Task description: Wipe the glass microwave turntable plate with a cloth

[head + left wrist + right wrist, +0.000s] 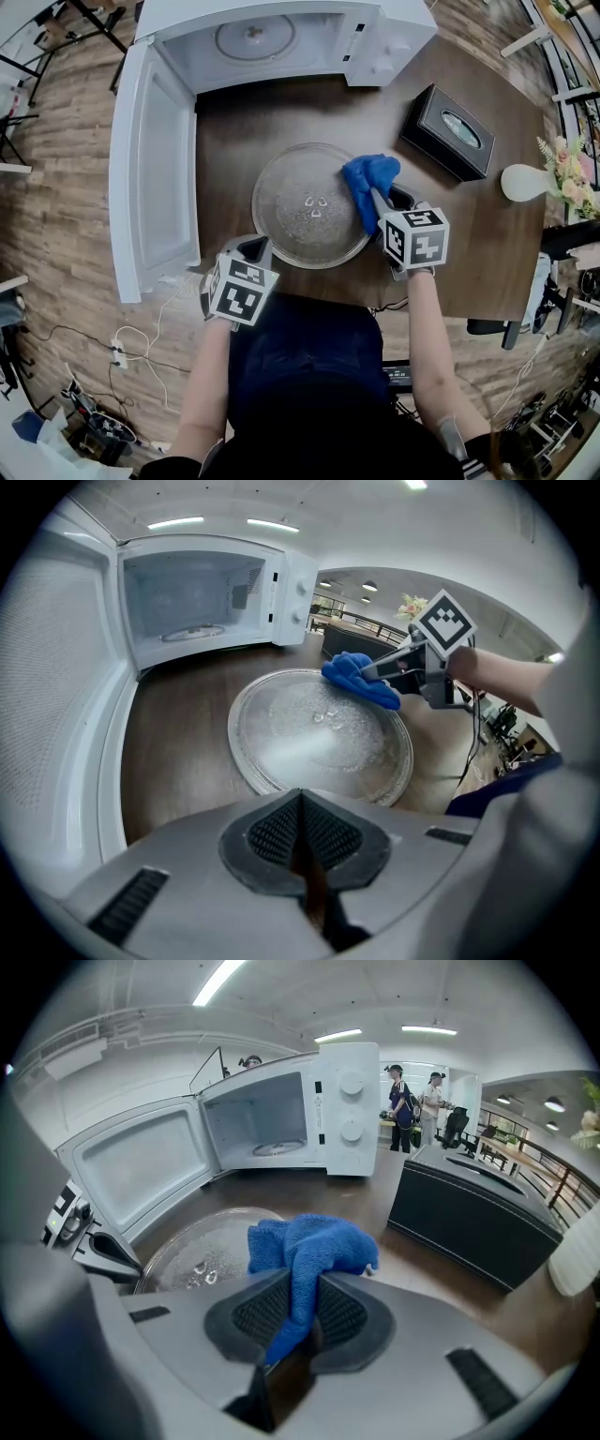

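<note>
Right gripper (376,195) clamps the blue cloth (368,172) on the glass turntable plate (291,202) at frame centre; left gripper (255,247) jaws are together, empty.

Head view: overhead, facing steeply down at the table (234,131). Gripper views: low, close, facing across the plate (319,742). All three share plate and microwave (403,28).
</note>
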Motion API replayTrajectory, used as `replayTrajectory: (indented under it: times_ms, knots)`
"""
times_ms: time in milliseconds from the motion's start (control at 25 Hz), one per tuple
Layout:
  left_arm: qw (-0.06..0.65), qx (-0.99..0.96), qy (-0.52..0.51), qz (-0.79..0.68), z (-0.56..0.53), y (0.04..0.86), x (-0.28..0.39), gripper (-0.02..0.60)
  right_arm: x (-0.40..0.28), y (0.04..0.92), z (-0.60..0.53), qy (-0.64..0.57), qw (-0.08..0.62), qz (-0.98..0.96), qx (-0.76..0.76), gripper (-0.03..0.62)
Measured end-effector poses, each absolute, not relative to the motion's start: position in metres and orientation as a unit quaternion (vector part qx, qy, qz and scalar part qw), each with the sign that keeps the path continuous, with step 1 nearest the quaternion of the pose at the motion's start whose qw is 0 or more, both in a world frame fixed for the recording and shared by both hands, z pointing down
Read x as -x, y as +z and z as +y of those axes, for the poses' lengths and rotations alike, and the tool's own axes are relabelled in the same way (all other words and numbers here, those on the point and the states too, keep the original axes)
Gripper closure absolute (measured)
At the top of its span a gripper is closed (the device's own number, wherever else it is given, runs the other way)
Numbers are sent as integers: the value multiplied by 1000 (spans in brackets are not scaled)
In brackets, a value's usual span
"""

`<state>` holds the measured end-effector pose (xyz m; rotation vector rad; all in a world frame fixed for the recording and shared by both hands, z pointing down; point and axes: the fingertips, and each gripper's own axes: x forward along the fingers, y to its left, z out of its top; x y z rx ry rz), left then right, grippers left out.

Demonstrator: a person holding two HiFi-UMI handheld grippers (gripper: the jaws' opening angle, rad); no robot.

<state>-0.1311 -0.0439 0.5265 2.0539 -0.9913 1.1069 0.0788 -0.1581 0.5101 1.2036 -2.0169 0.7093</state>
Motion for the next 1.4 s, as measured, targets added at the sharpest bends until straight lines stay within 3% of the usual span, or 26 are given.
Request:
replayTrajectory:
  times_ms: [360,800,1120,1400]
  knots:
    - [299,-771,416,-378,-44,526,131,577,-100,482,-165,238,303,-759,-525,540]
    - [298,-772,416,-378,-43,526,131,577,-20,459,-82,286,277,-830,-391,542]
    - [294,-770,421,-379,-43,526,131,577,34,484,-21,307,317,-853,-279,541]
    - [291,-772,419,-380,-43,526,131,577,32,516,-12,284,360,-845,-274,542]
